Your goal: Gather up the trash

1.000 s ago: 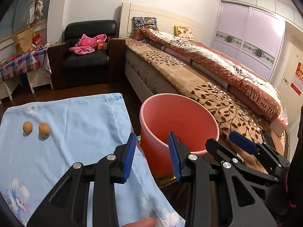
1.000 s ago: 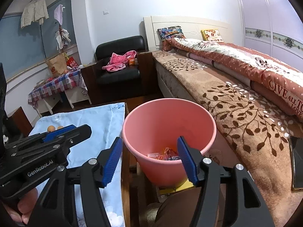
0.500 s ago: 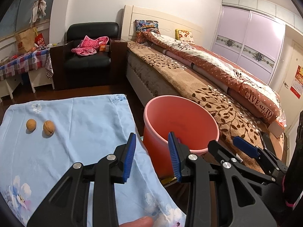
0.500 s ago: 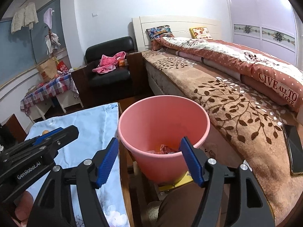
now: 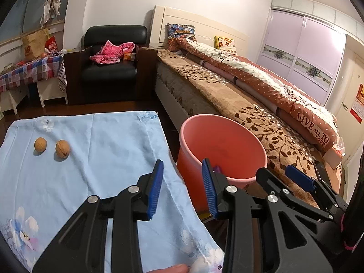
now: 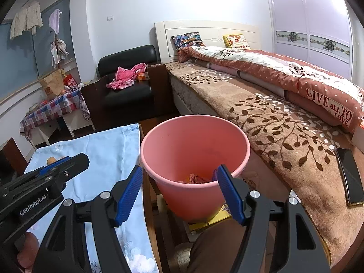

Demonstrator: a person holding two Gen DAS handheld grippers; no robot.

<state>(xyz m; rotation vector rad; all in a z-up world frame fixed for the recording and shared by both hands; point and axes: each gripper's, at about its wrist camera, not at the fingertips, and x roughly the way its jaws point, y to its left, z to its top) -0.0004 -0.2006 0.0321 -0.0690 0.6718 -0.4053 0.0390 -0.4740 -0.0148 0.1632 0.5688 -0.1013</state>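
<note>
A pink bin (image 5: 221, 145) stands between the table and the bed; it also shows in the right wrist view (image 6: 193, 154), with crumpled wrappers (image 6: 196, 178) at its bottom. Two walnuts (image 5: 51, 147) lie on the light blue cloth (image 5: 91, 159) at the far left. My left gripper (image 5: 182, 182) is open and empty, above the cloth's right edge beside the bin. My right gripper (image 6: 179, 191) is open and empty, in front of the bin's near rim. The left gripper also shows in the right wrist view (image 6: 45, 177).
A bed with a brown leaf-pattern blanket (image 6: 273, 118) runs along the right. A phone (image 6: 349, 177) lies on it. A black armchair (image 5: 111, 68) with pink clothes stands at the back. A checked-cloth table (image 5: 25, 72) is at the far left.
Both grippers have drawn back and risen a little from the bin. Both stay open and empty. The walnuts have not moved.
</note>
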